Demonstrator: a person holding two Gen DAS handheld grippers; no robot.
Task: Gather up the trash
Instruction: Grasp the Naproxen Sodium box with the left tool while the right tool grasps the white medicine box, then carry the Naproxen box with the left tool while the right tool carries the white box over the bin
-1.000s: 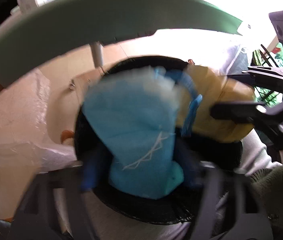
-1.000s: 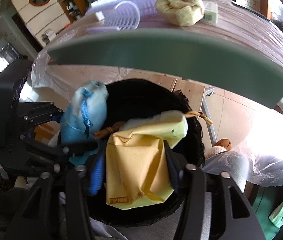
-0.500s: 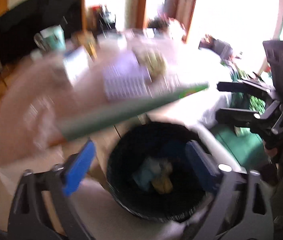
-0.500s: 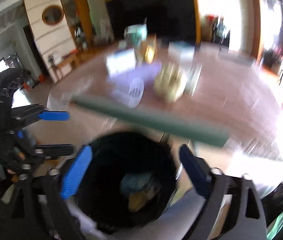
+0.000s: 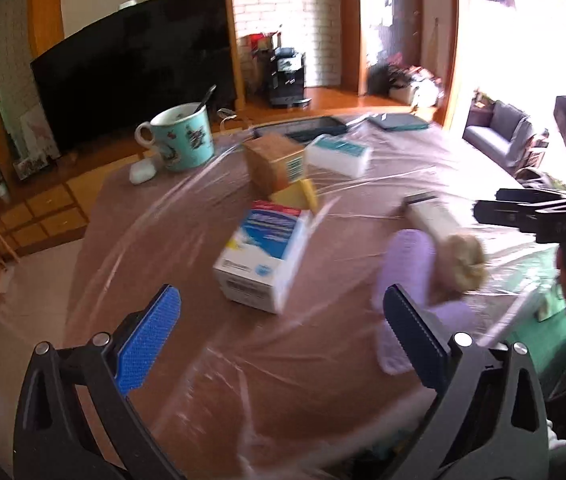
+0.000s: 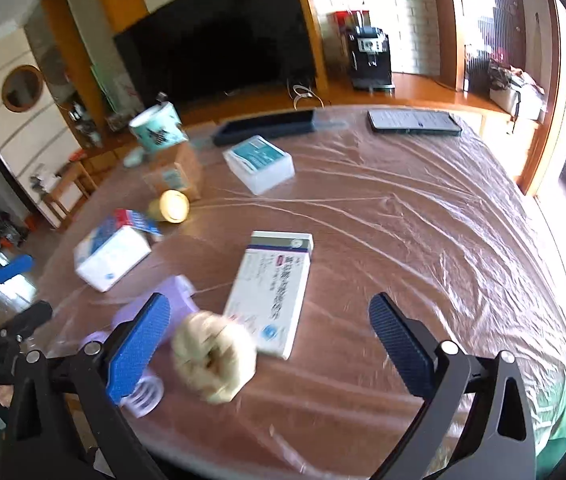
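plastic film covers your round table. your left gripper stands wide and empty above it; your right gripper is empty too, jaws just closing a little. a crumpled yellowish wad lies beside a flat white box.

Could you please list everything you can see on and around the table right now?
table: one, brown under clear plastic film, centre
mug: one, teal patterned, far left
cardboard box: one, brown, beside the mug
white boxes: three, blue-topped, flat printed, teal-topped
crumpled wad: one, cream, near edge
basket: one, lilac, on its side by the wad
television: one, black, behind
left hand-held gripper: open, empty
right hand-held gripper: jaws closing slightly, nothing gripped
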